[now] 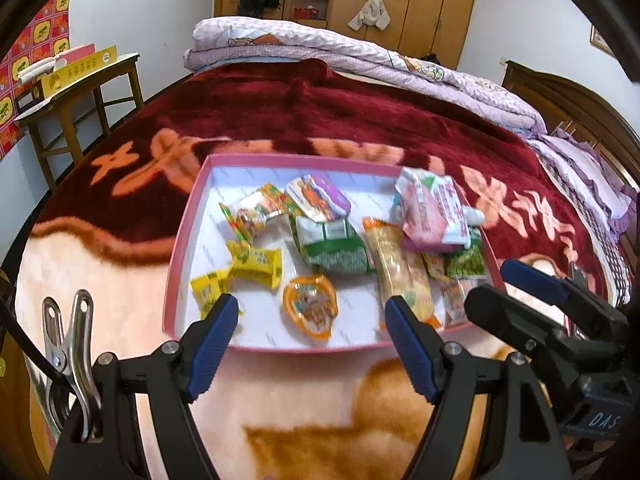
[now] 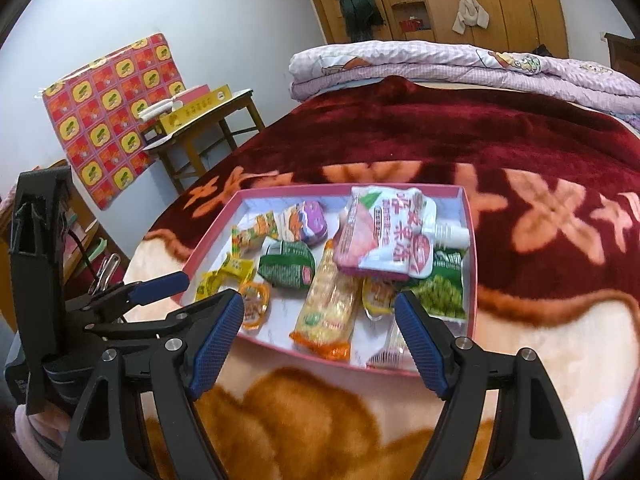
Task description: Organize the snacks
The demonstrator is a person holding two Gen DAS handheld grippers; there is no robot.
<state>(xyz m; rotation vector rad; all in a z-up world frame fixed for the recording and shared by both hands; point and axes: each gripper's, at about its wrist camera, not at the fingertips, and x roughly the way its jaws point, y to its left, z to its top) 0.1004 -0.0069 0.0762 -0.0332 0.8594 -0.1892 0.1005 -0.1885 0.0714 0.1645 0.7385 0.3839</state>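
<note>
A pink-rimmed tray [image 1: 182, 256] [image 2: 470, 248] with a white floor lies on the bed blanket and holds several snacks. Among them are a pink-and-white drink pouch [image 1: 434, 210] [image 2: 386, 234], a green packet [image 1: 334, 248] [image 2: 286, 266], a long orange cracker pack [image 1: 402, 274] [image 2: 330, 308], yellow candies [image 1: 256, 264] [image 2: 230, 272], an orange jelly cup [image 1: 310, 306] [image 2: 254, 304] and a purple-lidded cup [image 1: 320, 198] [image 2: 306, 220]. My left gripper [image 1: 310, 312] [image 2: 160, 284] is open and empty at the tray's near edge. My right gripper [image 2: 320, 304] [image 1: 516, 284] is open and empty, beside the left one.
The bed has a dark red and peach blanket [image 1: 320, 120] with folded lilac quilts [image 1: 360, 52] at the far end. A wooden side table [image 1: 80, 92] with a yellow box stands left of the bed. A metal clip [image 1: 72, 344] hangs on my left gripper.
</note>
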